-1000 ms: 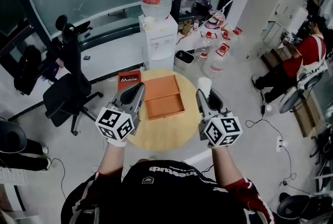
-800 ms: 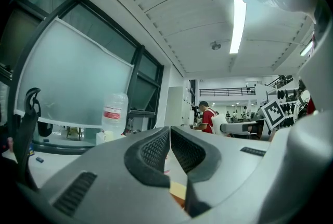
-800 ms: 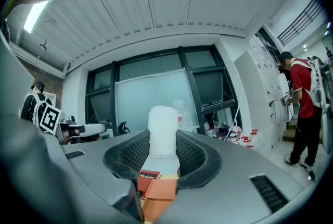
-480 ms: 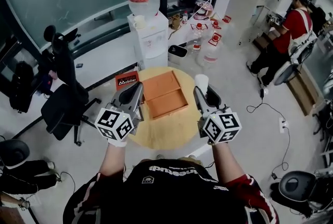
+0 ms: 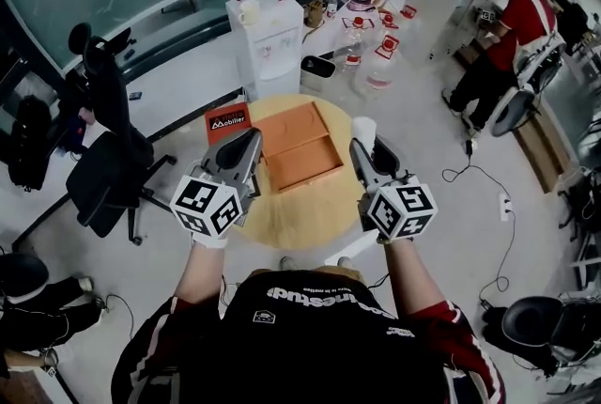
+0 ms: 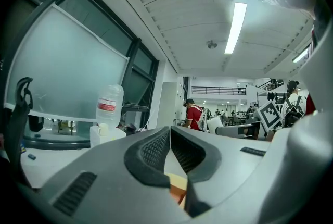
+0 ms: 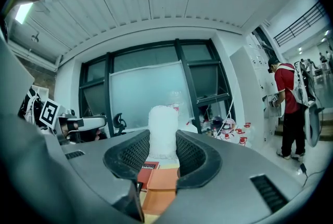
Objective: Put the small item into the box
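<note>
Head view, entries from left to right: black swivel office chair [image 5: 105,144] on the floor, well apart from the work. Red rectangular board with white lettering [image 5: 227,121], at the far-left edge of the round wooden table [image 5: 300,216]. Left gripper [image 5: 253,140], grey with a marker cube, held over the table's left side. In the left gripper view its ribbed pads meet at the tips, jaws together, nothing between them [image 6: 169,130]. Orange box [image 5: 305,165], shallow and rigid-looking, lies at the table's centre with its lid laid open beside the tray; no contents are seen in the tray. Right gripper [image 5: 369,152] is held over the table's right edge, just beside the box and apart from it, jaws clamped on the small item [image 5: 364,131]. This is a white upright cylinder with a frosted, pebbly surface; its material cannot be told. In the right gripper view [image 7: 163,138] the pads press on its lower part, and the upper half of the small item [image 7: 163,123] stands clear above them. Handling, judged: light; probably soft or crushable, so moderate squeeze only; the rough surface is unlikely to slip. Hold low on the side walls, as now, and keep it upright, since the tall free end may tip on release. Person in a red top [image 5: 515,22] is at far right, uninvolved.
</note>
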The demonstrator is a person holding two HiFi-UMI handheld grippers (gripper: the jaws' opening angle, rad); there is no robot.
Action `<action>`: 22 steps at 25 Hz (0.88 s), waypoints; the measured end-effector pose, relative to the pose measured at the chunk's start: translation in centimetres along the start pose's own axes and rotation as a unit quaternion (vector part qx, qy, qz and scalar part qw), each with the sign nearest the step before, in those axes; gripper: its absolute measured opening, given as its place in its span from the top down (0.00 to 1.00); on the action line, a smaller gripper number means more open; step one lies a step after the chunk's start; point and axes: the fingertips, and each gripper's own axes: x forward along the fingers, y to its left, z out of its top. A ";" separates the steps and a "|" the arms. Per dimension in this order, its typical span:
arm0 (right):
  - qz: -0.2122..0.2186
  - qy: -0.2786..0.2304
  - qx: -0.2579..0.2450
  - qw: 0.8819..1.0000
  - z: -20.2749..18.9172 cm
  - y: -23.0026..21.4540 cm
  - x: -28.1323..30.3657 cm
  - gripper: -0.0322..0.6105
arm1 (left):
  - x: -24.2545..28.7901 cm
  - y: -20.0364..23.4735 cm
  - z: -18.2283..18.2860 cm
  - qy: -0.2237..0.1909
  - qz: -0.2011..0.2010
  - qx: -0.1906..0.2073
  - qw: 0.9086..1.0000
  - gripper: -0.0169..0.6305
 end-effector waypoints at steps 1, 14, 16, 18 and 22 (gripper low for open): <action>0.001 0.004 -0.001 1.000 -0.4 0.1 0.3 0.68 | 0.0 0.3 -0.2 0.001 0.001 0.001 1.000 0.94; 0.012 0.079 0.002 0.997 -8.1 -0.9 4.5 0.68 | -0.3 1.7 -3.5 0.017 0.011 -0.001 1.000 0.94; 0.010 0.089 0.003 0.996 -9.2 -1.3 5.1 0.68 | -0.1 1.8 -4.2 0.018 0.010 0.003 1.000 0.94; 0.009 0.096 0.005 0.995 -10.2 -1.8 5.6 0.68 | 0.3 2.1 -4.9 0.016 0.010 0.008 1.000 0.94; 0.006 0.112 0.011 0.994 -12.2 -2.7 6.5 0.68 | 1.3 2.6 -6.4 0.018 0.010 0.010 1.000 0.94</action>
